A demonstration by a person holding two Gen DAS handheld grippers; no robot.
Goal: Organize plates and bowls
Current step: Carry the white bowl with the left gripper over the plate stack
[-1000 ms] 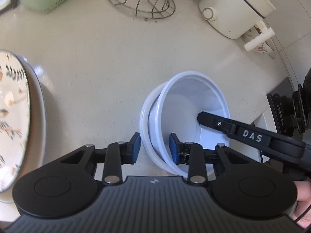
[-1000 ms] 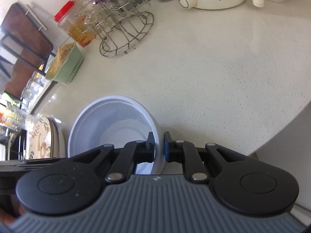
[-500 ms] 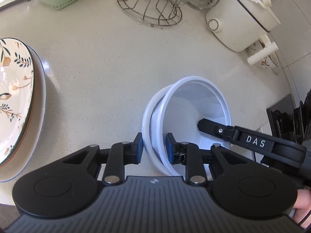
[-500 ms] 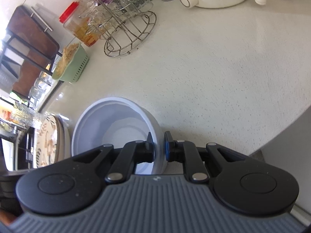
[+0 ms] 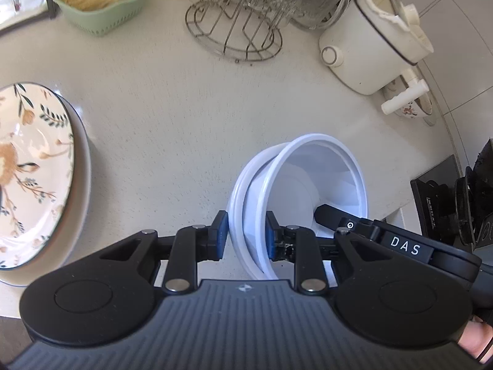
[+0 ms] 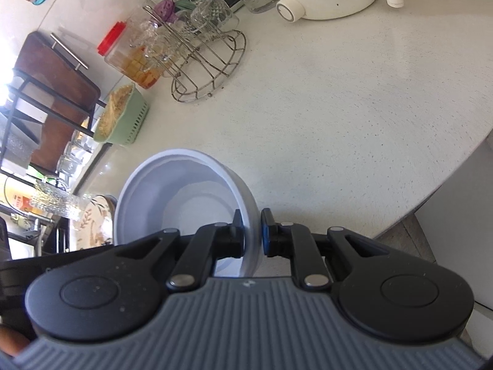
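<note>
The stacked white bowls (image 5: 308, 191) hang tilted over the near edge of the pale surface (image 5: 172, 123), the inner bowl sitting askew in the outer one so that their rims part on one side. The left hand-held gripper (image 5: 246, 234), whose jaws have just been closing, is clenched across both rims at the near-left wall; the right hand-held gripper (image 6: 251, 234) is clamped on the wall at the opposite side, one finger inside the bowl and one outside. The step in hand looks like carrying the nested pair as one unit, and doing it well means keeping both grips firm and the two hands moving together, since thin plastic walls can flex and let the inner bowl slip or pop free. Levelling the stack before setting it down would help it seat. Off to the left the floral plate (image 5: 27, 169) rests on a larger plate at the surface's edge, well apart from the bowls; a wire glass rack (image 5: 237, 34) and a cream pot (image 5: 369, 46) stand farther back, clear of the path.
</note>
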